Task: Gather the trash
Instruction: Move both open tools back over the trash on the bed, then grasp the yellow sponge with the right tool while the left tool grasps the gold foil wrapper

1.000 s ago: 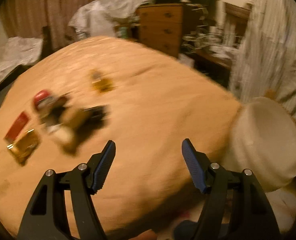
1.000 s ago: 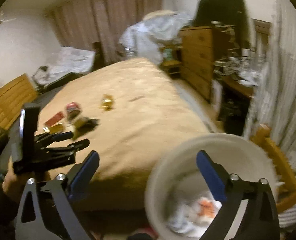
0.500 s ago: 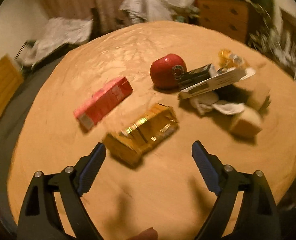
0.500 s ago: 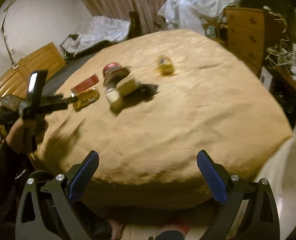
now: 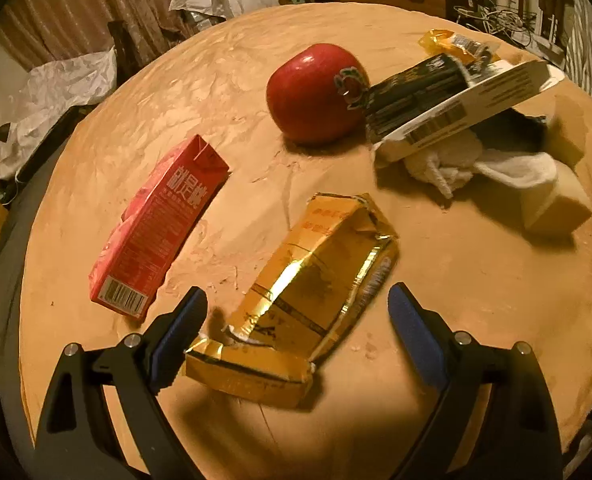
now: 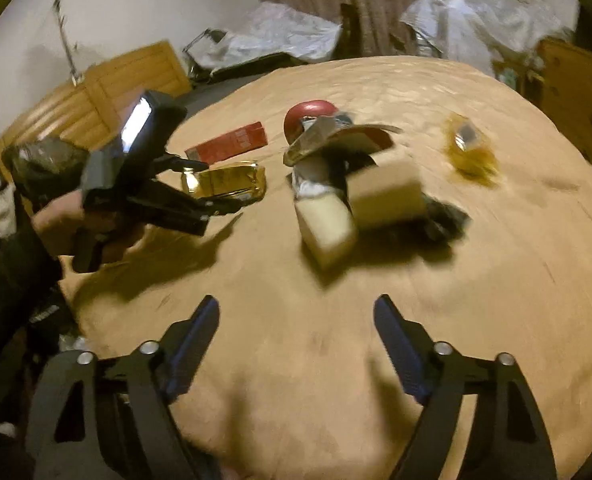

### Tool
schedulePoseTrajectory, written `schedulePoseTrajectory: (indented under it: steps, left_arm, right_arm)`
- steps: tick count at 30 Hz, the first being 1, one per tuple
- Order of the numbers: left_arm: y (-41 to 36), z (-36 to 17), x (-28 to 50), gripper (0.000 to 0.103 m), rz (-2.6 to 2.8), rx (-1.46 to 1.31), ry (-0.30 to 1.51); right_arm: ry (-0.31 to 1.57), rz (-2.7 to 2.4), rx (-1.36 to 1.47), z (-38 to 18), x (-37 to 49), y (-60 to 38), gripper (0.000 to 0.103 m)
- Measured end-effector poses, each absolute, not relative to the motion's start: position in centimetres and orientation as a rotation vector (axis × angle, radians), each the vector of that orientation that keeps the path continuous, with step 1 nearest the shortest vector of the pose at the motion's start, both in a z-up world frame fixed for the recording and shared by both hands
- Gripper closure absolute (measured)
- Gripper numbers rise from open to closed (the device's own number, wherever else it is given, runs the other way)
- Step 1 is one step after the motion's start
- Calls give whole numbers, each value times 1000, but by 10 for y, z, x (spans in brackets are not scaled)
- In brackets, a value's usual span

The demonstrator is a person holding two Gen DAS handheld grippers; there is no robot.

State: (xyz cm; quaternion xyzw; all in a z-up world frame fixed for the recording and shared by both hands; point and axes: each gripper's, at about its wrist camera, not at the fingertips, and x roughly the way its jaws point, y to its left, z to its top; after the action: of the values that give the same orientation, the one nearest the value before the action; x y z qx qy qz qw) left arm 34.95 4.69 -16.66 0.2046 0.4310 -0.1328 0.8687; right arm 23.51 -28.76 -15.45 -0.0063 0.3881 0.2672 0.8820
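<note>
The left wrist view is giving sharp detail: the left gripper (image 5: 296, 320) is hanging over a gold foil carton (image 5: 316, 280) lying on the tan bedspread (image 5: 476, 300). Its jaws have just been opening and are standing wide, the crumpled carton lying between them with the left pad at or just beside its near corner, not squeezed. Just beside it are lying a red carton (image 5: 160, 228), a red apple (image 5: 316, 92), a white box (image 5: 468, 108) leaning over a black packet (image 5: 412, 88), a white cloth (image 5: 480, 164) and 2 pale blocks (image 5: 552, 200).

The right wrist view, blurred, is showing what the other cannot: a hand (image 6: 68, 220) gripping the left gripper (image 6: 204, 188) from the side, its tips at the gold foil carton (image 6: 224, 180). The right gripper (image 6: 296, 320) is hovering over bare bedspread (image 6: 496, 280), near the pale blocks (image 6: 360, 204); its jaws have just been closing, yet are standing apart with nothing between them.
</note>
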Motion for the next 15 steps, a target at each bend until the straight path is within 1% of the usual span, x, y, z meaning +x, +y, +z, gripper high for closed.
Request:
schedulePoseTrajectory:
  steps: [2, 4, 5, 7, 9, 10, 11, 13, 15]
  left_arm:
    - [48, -169, 353, 17, -275, 431, 900]
    - [51, -168, 354, 23, -283, 423, 894]
    - [52, -167, 355, 24, -291, 414, 893]
    - [52, -168, 356, 29, -293, 409, 887]
    - [53, -168, 357, 34, -302, 392, 888]
    - [53, -168, 358, 37, -303, 387, 888]
    - [52, -168, 357, 39, -300, 381, 887]
    - [50, -167, 352, 50, -297, 363, 891]
    - [47, -167, 347, 52, -279, 348, 904]
  right_arm:
    - [804, 550, -67, -158, 254, -273, 27]
    - [798, 549, -104, -160, 271, -263, 27]
    - [798, 547, -115, -161, 278, -260, 27]
    - [801, 537, -139, -165, 292, -252, 27]
    - [804, 538, -154, -168, 296, -248, 38]
    - [807, 534, -162, -170, 298, -246, 52]
    - [811, 527, -163, -172, 300, -245, 61]
    - [805, 517, -146, -173, 295, -246, 64]
    - [806, 510, -127, -173, 285, -248, 65]
